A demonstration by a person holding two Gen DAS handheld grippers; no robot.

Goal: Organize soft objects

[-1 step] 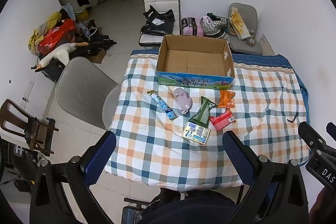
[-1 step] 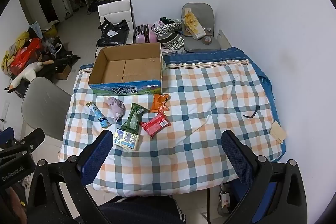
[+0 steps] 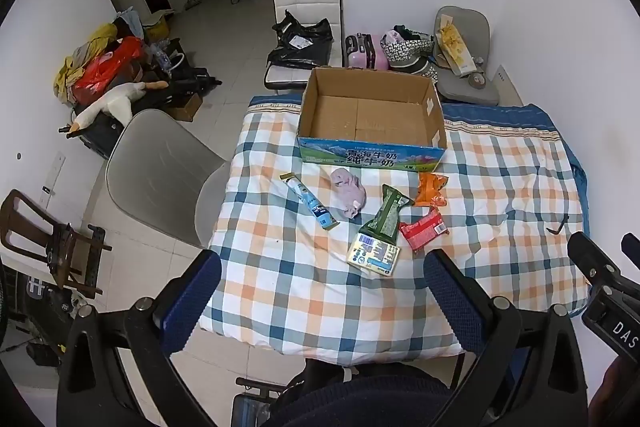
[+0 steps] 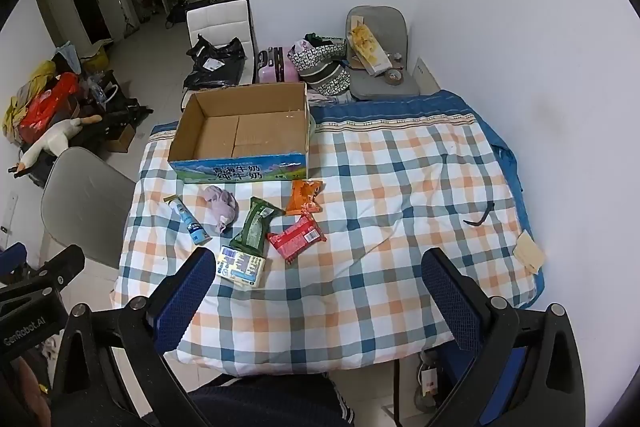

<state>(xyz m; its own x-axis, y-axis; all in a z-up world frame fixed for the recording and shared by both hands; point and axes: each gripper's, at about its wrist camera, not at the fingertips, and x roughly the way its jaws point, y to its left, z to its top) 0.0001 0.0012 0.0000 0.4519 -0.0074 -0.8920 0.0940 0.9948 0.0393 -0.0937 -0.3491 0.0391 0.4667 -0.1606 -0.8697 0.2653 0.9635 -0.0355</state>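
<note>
Hovering: left gripper (image 3: 320,291) and right gripper (image 4: 318,285) both hang above the near edge of the worktop (image 4: 400,187), fingers spread wide, nothing between them.
Items: toothpaste-like tube (image 3: 310,201), lilac soft toy (image 3: 348,191), green packet (image 3: 386,217), orange packet (image 3: 430,189), red packet (image 3: 424,229) and a pale printed pack (image 3: 373,254) lie in a loose row on the checked cloth, just in front of the cardboard box (image 3: 370,121).
Box: open-topped, nothing visible inside, at the far side of the cloth.
Step judged: none packed yet; first pick pending.
Method: take an outer item first, pinch across the narrow width, lift clear of neighbours, lower over the box wall before releasing.
Overlap: green packet's lower end touches the printed pack.
Unclear: the toy's shape; packet lettering; a small dark curved object (image 4: 480,215) and a tan scrap (image 4: 529,251) at the right.
</note>
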